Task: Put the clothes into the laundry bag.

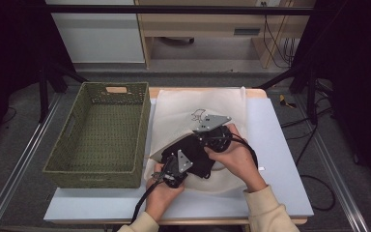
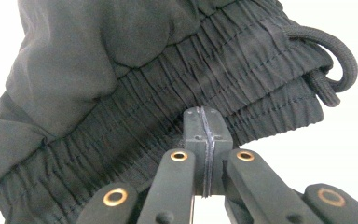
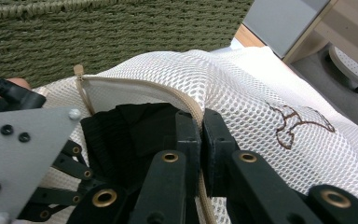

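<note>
Left gripper [image 2: 205, 122] is clamped shut on the elastic waistband edge of the black garment [image 2: 121, 70], whose drawcord loops out just beside the grip. Right gripper [image 3: 201, 122] is closed tight on the zipper edge of the white mesh laundry bag [image 3: 242, 88], pinching the opening's rim with the garment sitting partly inside that opening. Both hands work over the bag on the white table [image 1: 280, 145], with the green woven basket [image 1: 96, 133] just beside it on the person's left, and the 2 grippers close together.
</note>
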`<move>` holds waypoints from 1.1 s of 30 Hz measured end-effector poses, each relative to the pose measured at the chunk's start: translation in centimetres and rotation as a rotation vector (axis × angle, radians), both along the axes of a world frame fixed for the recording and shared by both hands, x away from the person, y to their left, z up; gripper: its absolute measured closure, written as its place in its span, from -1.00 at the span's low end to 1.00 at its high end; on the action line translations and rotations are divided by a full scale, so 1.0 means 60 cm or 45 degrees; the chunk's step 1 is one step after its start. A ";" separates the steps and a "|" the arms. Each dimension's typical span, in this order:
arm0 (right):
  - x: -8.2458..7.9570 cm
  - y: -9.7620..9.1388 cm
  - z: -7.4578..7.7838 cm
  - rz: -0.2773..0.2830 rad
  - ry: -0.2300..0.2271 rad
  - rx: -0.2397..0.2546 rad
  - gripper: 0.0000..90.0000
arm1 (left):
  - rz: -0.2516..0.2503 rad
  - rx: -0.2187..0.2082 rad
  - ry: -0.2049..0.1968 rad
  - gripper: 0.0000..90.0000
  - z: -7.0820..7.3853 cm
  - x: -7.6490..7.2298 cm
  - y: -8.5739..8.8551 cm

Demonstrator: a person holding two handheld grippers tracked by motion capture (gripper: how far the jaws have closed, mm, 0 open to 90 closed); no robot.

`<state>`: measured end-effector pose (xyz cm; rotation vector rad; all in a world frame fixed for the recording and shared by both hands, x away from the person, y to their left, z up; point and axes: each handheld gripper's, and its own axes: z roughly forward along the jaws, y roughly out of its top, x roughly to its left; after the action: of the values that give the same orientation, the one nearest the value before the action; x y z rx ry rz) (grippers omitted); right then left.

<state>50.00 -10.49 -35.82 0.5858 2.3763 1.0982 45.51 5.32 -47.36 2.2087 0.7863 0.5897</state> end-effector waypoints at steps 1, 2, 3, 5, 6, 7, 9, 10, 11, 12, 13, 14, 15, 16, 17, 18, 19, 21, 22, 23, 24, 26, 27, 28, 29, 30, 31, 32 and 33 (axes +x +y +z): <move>0.000 0.000 0.000 0.001 0.001 0.000 0.93 | 0.002 0.004 -0.002 1.00 0.000 0.002 -0.001; 0.000 0.000 0.000 0.000 0.001 0.000 0.93 | -0.001 0.008 -0.004 1.00 0.000 0.004 -0.002; 0.000 0.000 0.000 -0.002 0.003 0.001 0.93 | 0.001 0.007 -0.006 1.00 0.000 0.006 -0.003; -0.001 0.000 0.001 -0.001 0.002 0.002 0.93 | 0.002 0.005 -0.011 1.00 -0.001 0.009 -0.007; -0.001 0.000 0.001 -0.001 0.002 0.003 0.93 | -0.001 0.010 -0.012 1.00 -0.001 0.009 -0.007; 0.000 0.000 0.001 -0.001 0.003 0.002 0.93 | 0.000 0.010 -0.014 1.00 -0.001 0.010 -0.008; 0.001 0.000 0.000 0.000 0.008 0.006 0.93 | 0.003 0.007 -0.019 1.00 -0.002 0.012 -0.010; 0.001 0.000 0.000 0.003 0.009 0.006 0.93 | 0.003 0.007 -0.023 1.00 -0.002 0.013 -0.011; 0.001 0.001 0.000 0.004 0.011 0.005 0.93 | 0.004 0.008 -0.026 1.00 -0.002 0.013 -0.011; 0.001 0.001 0.000 0.003 0.012 0.005 0.93 | 0.005 0.007 -0.026 1.00 -0.002 0.014 -0.011; 0.002 0.002 0.000 0.003 0.013 0.005 0.93 | 0.005 0.008 -0.026 1.00 -0.002 0.014 -0.012; 0.002 0.002 0.000 0.005 0.015 0.006 0.93 | 0.004 0.008 -0.028 1.00 -0.002 0.015 -0.012; 0.003 0.002 0.000 0.007 0.014 0.006 0.93 | 0.002 0.011 -0.032 1.00 -0.003 0.016 -0.013; 0.003 0.002 0.000 0.008 0.015 0.006 0.93 | 0.006 0.005 -0.039 1.00 -0.003 0.017 -0.014; 0.004 0.002 0.001 0.007 0.015 0.008 0.93 | 0.005 0.009 -0.042 1.00 -0.003 0.018 -0.015; 0.004 0.001 0.002 0.005 0.016 0.012 0.93 | -0.002 0.025 -0.041 1.00 -0.002 0.019 -0.015; 0.005 -0.001 0.003 0.008 0.016 0.013 0.93 | 0.002 0.015 -0.047 1.00 -0.003 0.020 -0.016; 0.006 -0.003 0.005 0.006 0.019 0.020 0.93 | 0.003 0.025 -0.052 1.00 -0.004 0.020 -0.018; 0.007 -0.004 0.007 0.007 0.019 0.022 0.93 | 0.005 0.024 -0.057 1.00 -0.005 0.020 -0.019; 0.008 -0.006 0.008 0.006 0.023 0.029 0.93 | 0.006 0.025 -0.059 1.00 -0.005 0.020 -0.019; 0.008 -0.007 0.009 0.001 0.029 0.039 0.93 | 0.009 0.021 -0.060 1.00 -0.005 0.020 -0.020; 0.010 -0.010 0.010 0.000 0.036 0.048 0.93 | 0.007 0.028 -0.061 1.00 -0.005 0.020 -0.020; 0.010 -0.010 0.010 -0.002 0.041 0.052 0.93 | 0.007 0.026 -0.063 1.00 -0.005 0.020 -0.020; 0.012 -0.011 0.010 0.000 0.044 0.054 0.93 | 0.008 0.022 -0.064 1.00 -0.006 0.020 -0.021; 0.013 -0.011 0.009 0.000 0.048 0.053 0.93 | 0.006 0.022 -0.065 1.00 -0.006 0.020 -0.020; 0.016 -0.011 0.008 -0.001 0.053 0.054 0.93 | 0.006 0.022 -0.065 1.00 -0.006 0.020 -0.020; 0.018 -0.012 0.007 0.001 0.056 0.055 0.93 | 0.002 0.029 -0.065 1.00 -0.005 0.020 -0.020; 0.021 -0.013 0.006 0.001 0.066 0.058 0.93 | 0.001 0.030 -0.066 1.00 -0.005 0.020 -0.020; 0.023 -0.013 0.006 0.000 0.069 0.059 0.93 | 0.001 0.031 -0.067 1.00 -0.005 0.020 -0.020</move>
<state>51.40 -11.30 -35.46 0.6387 2.4022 1.1546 46.72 4.13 -47.68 2.2059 0.7565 0.6583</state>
